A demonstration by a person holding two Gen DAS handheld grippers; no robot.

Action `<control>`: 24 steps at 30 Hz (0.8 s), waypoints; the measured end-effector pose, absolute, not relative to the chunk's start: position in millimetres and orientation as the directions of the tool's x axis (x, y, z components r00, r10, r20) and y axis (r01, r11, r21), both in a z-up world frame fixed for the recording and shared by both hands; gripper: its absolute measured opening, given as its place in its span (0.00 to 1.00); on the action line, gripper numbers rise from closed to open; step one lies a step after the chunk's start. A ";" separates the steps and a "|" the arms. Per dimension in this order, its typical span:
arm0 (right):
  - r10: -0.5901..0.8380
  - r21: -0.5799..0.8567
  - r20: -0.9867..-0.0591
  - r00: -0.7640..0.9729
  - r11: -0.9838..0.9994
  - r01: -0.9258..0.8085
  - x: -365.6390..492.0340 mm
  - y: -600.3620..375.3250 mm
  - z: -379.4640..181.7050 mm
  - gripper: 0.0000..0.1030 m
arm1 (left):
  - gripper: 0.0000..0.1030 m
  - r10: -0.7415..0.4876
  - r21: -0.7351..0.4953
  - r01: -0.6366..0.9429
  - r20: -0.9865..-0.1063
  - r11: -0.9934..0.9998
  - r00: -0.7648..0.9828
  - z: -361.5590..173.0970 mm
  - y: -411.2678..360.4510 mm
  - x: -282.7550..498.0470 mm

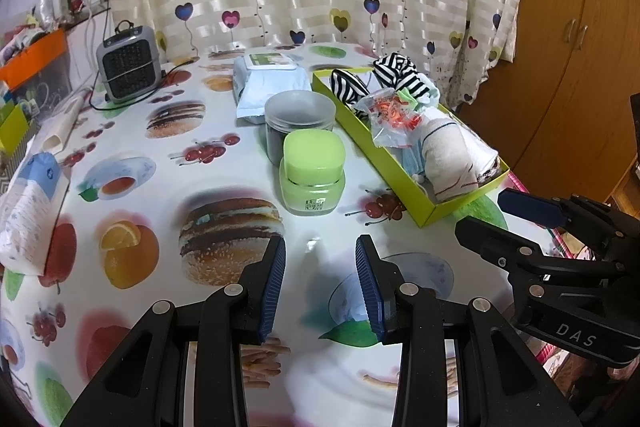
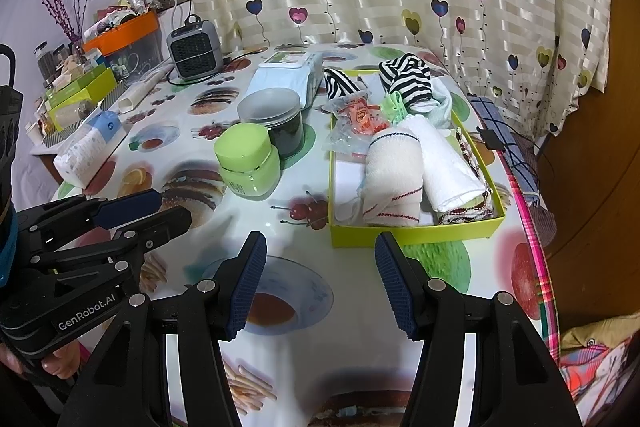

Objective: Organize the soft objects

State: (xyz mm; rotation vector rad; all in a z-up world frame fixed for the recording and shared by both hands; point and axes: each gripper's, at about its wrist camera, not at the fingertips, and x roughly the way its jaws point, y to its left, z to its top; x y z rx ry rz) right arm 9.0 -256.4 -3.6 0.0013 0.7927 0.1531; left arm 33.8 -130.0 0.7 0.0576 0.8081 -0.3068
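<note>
Left wrist view shows our left gripper (image 1: 320, 247) tipped down over the table (image 1: 160, 155), jaws apart, holding nothing. Our right gripper (image 2: 320, 247) matches it, wider and empty. At one o'clock, rolled towels (image 2: 420, 171) and striped socks (image 2: 404, 75) fill the green box (image 2: 412, 233).

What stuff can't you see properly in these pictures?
- Bottom of the lime-green cardboard box: right wrist view, hidden under the rolled white towels and striped black-and-white cloths.
- Contents of the dark round jar with a grey lid: left wrist view, the square lime-green plastic jar stands in front.
- Label print on that green jar: both views, too small.
- Clutter in the orange-rimmed bin: right wrist view, far and tiny.
</note>
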 end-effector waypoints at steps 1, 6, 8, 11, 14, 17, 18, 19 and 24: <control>0.137 0.058 -0.710 0.691 0.989 -0.136 9.1 -256.2 -3.2 0.56 | 0.33 -0.249 -0.067 0.292 -0.719 0.954 0.649 0.6 -130.1 33.7; 0.136 0.059 -0.711 0.690 0.989 -0.134 9.9 -257.6 -6.4 0.56 | 0.33 -0.248 -0.066 0.292 -0.721 0.954 0.647 0.2 -130.5 33.5; 0.136 0.059 -0.711 0.690 0.989 -0.134 9.3 -258.6 -8.2 0.56 | 0.33 -0.247 -0.065 0.292 -0.721 0.954 0.647 -0.3 -130.8 33.0; 0.136 0.059 -0.711 0.690 0.989 -0.134 9.8 -257.9 -7.0 0.56 | 0.33 -0.248 -0.066 0.292 -0.722 0.954 0.647 -0.8 -130.7 32.3; 0.135 0.059 -0.712 0.689 0.989 -0.133 9.7 -258.2 -8.0 0.56 | 0.33 -0.247 -0.065 0.292 -0.721 0.954 0.648 -0.1 -131.0 32.9; 0.135 0.059 -0.713 0.689 0.989 -0.133 9.3 -258.5 -8.9 0.56 | 0.33 -0.248 -0.065 0.293 -0.721 0.954 0.647 0.0 -131.1 33.0; 0.135 0.059 -0.712 0.689 0.989 -0.133 9.8 -257.8 -7.8 0.56 | 0.33 -0.248 -0.066 0.293 -0.721 0.954 0.647 0.4 -131.0 33.5; 0.135 0.059 -0.712 0.689 0.989 -0.133 9.6 -258.1 -8.2 0.56 | 0.33 -0.248 -0.066 0.293 -0.722 0.954 0.646 0.5 -131.1 33.4; 0.134 0.059 -0.713 0.688 0.989 -0.133 10.1 -258.0 -7.8 0.56 | 0.33 -0.247 -0.066 0.292 -0.722 0.954 0.646 0.5 -131.4 33.5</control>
